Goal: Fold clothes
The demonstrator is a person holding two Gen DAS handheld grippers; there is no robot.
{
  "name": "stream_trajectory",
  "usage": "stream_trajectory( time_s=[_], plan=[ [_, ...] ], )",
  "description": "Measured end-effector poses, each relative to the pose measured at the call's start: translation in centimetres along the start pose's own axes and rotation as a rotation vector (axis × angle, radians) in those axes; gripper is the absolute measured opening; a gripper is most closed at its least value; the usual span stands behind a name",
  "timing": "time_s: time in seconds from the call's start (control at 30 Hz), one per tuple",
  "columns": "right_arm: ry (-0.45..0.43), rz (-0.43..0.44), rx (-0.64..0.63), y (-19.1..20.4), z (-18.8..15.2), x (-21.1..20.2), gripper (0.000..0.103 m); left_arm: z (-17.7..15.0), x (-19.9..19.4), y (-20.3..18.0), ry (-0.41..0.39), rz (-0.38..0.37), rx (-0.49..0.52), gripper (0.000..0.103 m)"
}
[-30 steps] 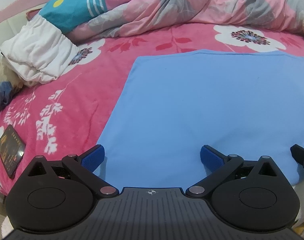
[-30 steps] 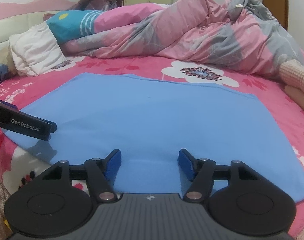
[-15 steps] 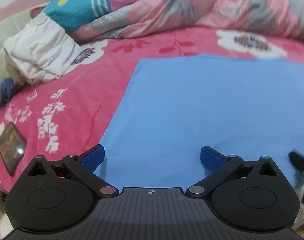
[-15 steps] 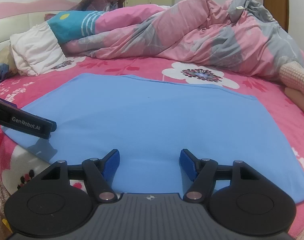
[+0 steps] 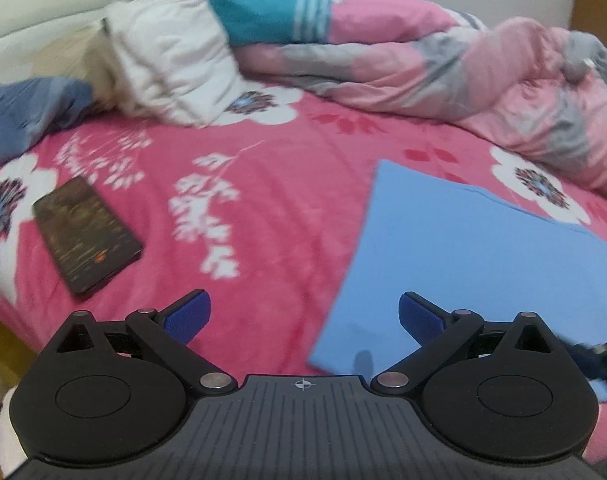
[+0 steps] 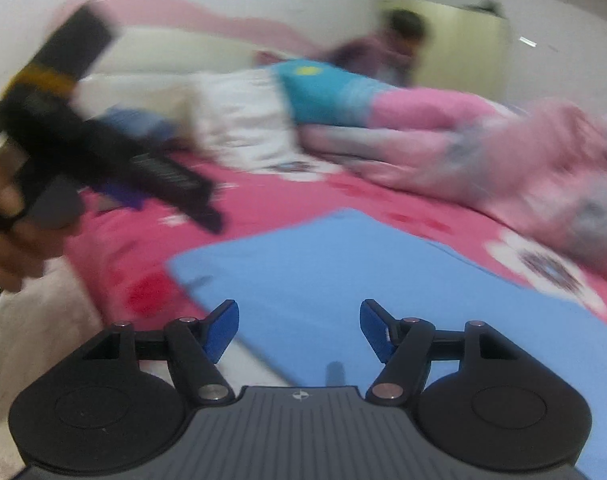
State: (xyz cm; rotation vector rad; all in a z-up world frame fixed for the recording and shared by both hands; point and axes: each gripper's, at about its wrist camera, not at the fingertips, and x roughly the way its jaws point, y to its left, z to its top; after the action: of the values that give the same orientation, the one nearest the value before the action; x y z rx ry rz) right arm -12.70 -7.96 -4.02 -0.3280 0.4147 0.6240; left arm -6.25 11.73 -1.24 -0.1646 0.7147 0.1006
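left wrist view shows the blue cloth [image 5: 475,260] flat on the pink floral bed sheet [image 5: 263,208], a phone [image 5: 87,236] lying well apart. it looks thin, light and limp, so a near corner seems best to pinch. left gripper [image 5: 301,316] and right gripper [image 6: 299,326] both gape, holding nothing.

Lighting: we note even, soft indoor light, no glare. Right wrist view heavily motion-blurred; left mildly. We see fisheye bending at edges, faint shadows on the blue cloth [image 5: 483,256].
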Motion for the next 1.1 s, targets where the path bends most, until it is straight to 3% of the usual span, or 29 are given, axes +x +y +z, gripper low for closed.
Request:
stream_trajectory(
  time_s=[0.13, 0.3, 0.57, 0.63, 0.8, 0.9, 0.93, 1.0, 1.1],
  plan=[
    [0.009, 0.06, -0.133, 3.9, 0.9, 2.9, 0.061, -0.3, 0.0, 1.3, 0.008, -0.008, -0.029, 0.1],
    [0.032, 0.093, -0.169, 6.1, 1.6, 5.8, 0.056, -0.5, 0.0, 2.5, -0.001, -0.011, -0.059, 0.099],
    [0.063, 0.107, -0.127, 6.4, 1.4, 7.6, 0.044, -0.9, 0.1, 4.1, -0.03, -0.029, -0.111, 0.094],
    [0.059, 0.09, -0.125, 6.5, 1.6, 7.3, 0.034, -0.9, 0.0, 4.4, -0.04, -0.04, -0.124, 0.094],
    [0.057, 0.055, -0.125, 6.6, 1.9, 7.2, 0.031, -0.9, 0.1, 5.2, -0.056, -0.067, -0.157, 0.089],
    [0.064, 0.043, -0.17, 7.3, 1.4, 7.8, 0.029, -0.8, 0.2, 5.5, -0.049, -0.112, -0.19, 0.08],
    [0.06, 0.037, -0.181, 7.5, 1.3, 7.9, 0.019, -0.7, 0.3, 5.6, -0.045, -0.137, -0.209, 0.078],
    [0.046, 0.02, -0.134, 6.7, 1.7, 7.6, 0.003, -0.5, 0.5, 6.0, -0.037, -0.186, -0.247, 0.07],
    [0.006, 0.014, 0.021, 3.9, 2.4, 6.7, 0.003, 0.2, 1.6, 6.9, 0.014, -0.306, -0.347, 0.064]
  ],
)
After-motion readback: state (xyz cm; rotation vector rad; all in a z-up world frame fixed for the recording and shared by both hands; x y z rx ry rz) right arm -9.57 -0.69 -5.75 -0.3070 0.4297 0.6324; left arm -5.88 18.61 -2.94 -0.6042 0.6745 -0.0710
